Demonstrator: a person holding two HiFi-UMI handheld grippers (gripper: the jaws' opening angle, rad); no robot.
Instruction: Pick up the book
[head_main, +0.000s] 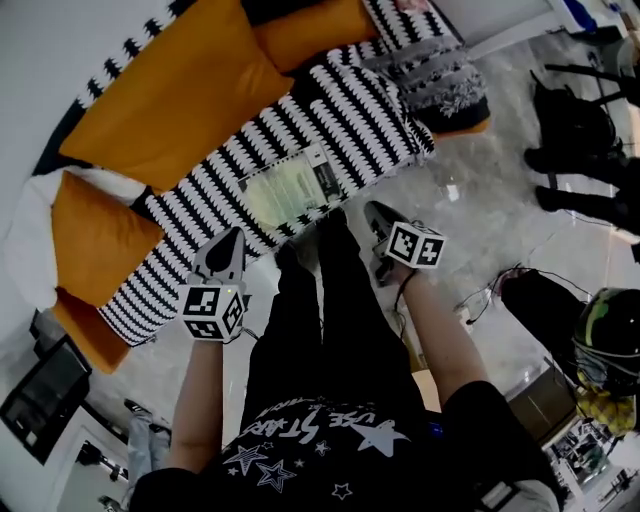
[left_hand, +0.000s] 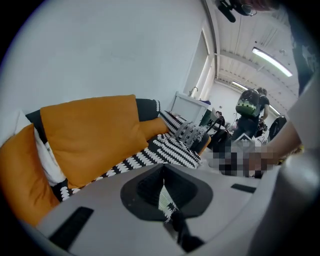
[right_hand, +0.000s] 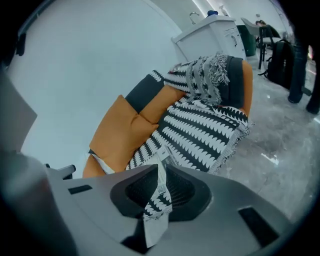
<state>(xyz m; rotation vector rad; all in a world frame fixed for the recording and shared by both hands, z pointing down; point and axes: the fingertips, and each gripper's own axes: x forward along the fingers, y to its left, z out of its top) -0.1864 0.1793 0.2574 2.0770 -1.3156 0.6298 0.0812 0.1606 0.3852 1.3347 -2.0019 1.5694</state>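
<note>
Here we are above the sofa (head_main: 100, 310), draped in a black-and-white patterned throw (head_main: 370, 110), and there's the book (head_main: 290, 185), lying flat on the throw right at the front edge of the seat, pale green cover up. A big orange cushion (head_main: 170, 90) leans on the backrest behind it, a second orange cushion (head_main: 95, 245) sits off to the left end, and a grey fringed blanket (head_main: 440, 75) is bunched at the far end.

Left tool (head_main: 232, 240) now: it hangs low in front of the seat, pointing down and forward, left of the book and clear of it. Its own view shows the two dark pads pressed together, only a thin slit of throw pattern between them, nothing pinched.

Right tool (head_main: 375, 212): just off the book's right corner, over the grey floor (head_main: 480, 200), not touching the book either. Pads together here too, a sliver of sofa peeking through, nothing in the grip.

The person's black trousers (head_main: 335, 300) stand between the two tools, and a black-and-green helmet (head_main: 610, 335) sits at the right edge
</note>
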